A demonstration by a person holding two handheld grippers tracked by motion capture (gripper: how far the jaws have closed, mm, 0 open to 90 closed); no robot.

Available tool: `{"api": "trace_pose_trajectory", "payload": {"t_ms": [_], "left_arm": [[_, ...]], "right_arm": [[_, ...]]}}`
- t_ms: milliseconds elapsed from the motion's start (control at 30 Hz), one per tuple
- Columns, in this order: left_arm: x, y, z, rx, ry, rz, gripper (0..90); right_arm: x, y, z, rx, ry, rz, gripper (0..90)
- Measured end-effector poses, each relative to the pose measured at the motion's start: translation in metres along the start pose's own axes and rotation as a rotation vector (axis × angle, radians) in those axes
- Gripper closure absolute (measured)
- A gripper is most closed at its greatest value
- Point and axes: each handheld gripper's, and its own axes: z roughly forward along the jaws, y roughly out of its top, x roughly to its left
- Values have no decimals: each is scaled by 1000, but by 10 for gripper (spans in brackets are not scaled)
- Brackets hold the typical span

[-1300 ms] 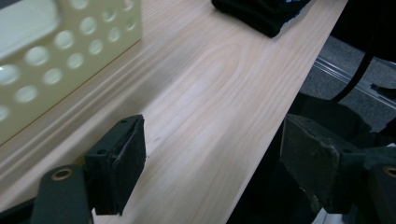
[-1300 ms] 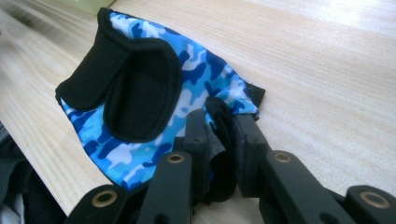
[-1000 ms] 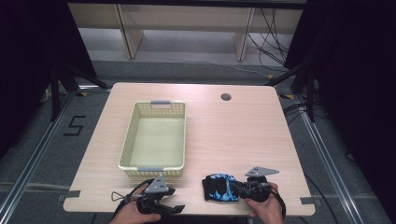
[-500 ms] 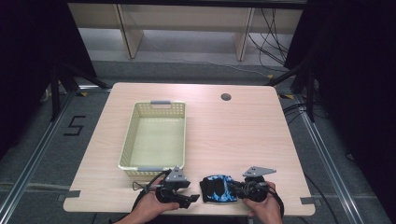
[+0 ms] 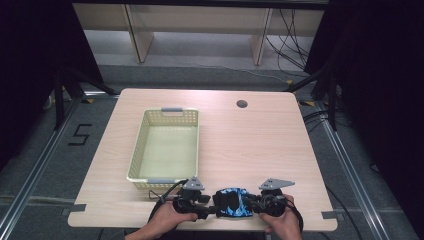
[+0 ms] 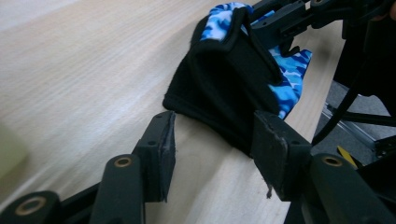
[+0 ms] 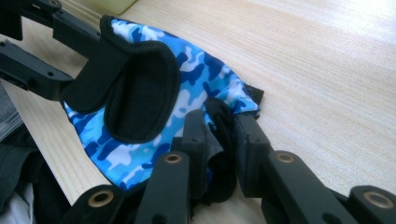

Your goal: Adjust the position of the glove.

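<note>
A blue camouflage glove (image 5: pixel 231 202) with black trim lies near the table's front edge. My right gripper (image 5: pixel 250 204) is shut on its bunched black edge; in the right gripper view the pads (image 7: pixel 194 140) pinch the fabric of the glove (image 7: pixel 196 93). My left gripper (image 5: pixel 212 207) has come up to the glove's other side. Its jaws have just been closing and stand half open, with the black cuff of the glove (image 6: pixel 229 79) reaching between them. One pad (image 6: pixel 161 149) is still apart from the cloth in the left gripper (image 6: pixel 215 154) view.
A pale yellow plastic basket (image 5: pixel 135 160) stands on the wooden table (image 5: pixel 270 145) just behind the left hand. A round cable hole (image 5: pixel 242 104) sits at the back. Both hands are at the front edge.
My left gripper has slid to the right, up to the glove, and its jaws have narrowed around the cuff. The right gripper and the glove have stayed put.
</note>
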Motion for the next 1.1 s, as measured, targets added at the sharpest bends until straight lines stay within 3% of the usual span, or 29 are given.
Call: {"api": "trace_pose_trajectory", "payload": {"t_ms": [67,100,267,367,467,533,667,733,767,800,933,967,1000,1033,1100], "left_arm": [[1,1,2,0,-1,-5,511],[2,2,3,-4,-14,-44,526],[3,3,6,11,-34,-60,538],[2,4,2,23,-42,-124,536],[1,3,0,17,-46,-134,536],[-1,1,-1,55,-24,-127,544],[0,2,3,45,-27,-141,565],[0,4,5,43,-31,-160,593],[0,3,10,5,-53,-176,610],[0,5,9,34,-50,-190,610],[2,4,13,14,-62,-208,701],[5,4,14,12,-64,-226,720],[5,4,14,12,-64,-226,742],[7,3,15,-1,-71,-252,761],[8,4,15,1,-71,-242,777]], "right_arm": [[0,0,0,-1,0,-1,770],[0,0,0,-5,-2,-2,769],[-1,0,1,-6,1,-6,767],[-1,-1,1,-9,-5,-7,765],[0,0,1,-6,5,-5,762],[2,0,2,0,5,-10,761],[2,0,3,-9,10,-3,761],[1,0,2,-4,-1,-6,762],[0,0,1,2,-2,2,762],[0,0,1,2,-2,2,762],[-1,-1,0,-7,-6,6,769],[-2,-1,0,-10,14,16,770],[-2,-1,0,-10,14,16,770],[-3,-2,-1,-12,4,16,772],[-4,-2,-1,-10,9,15,772]]}}
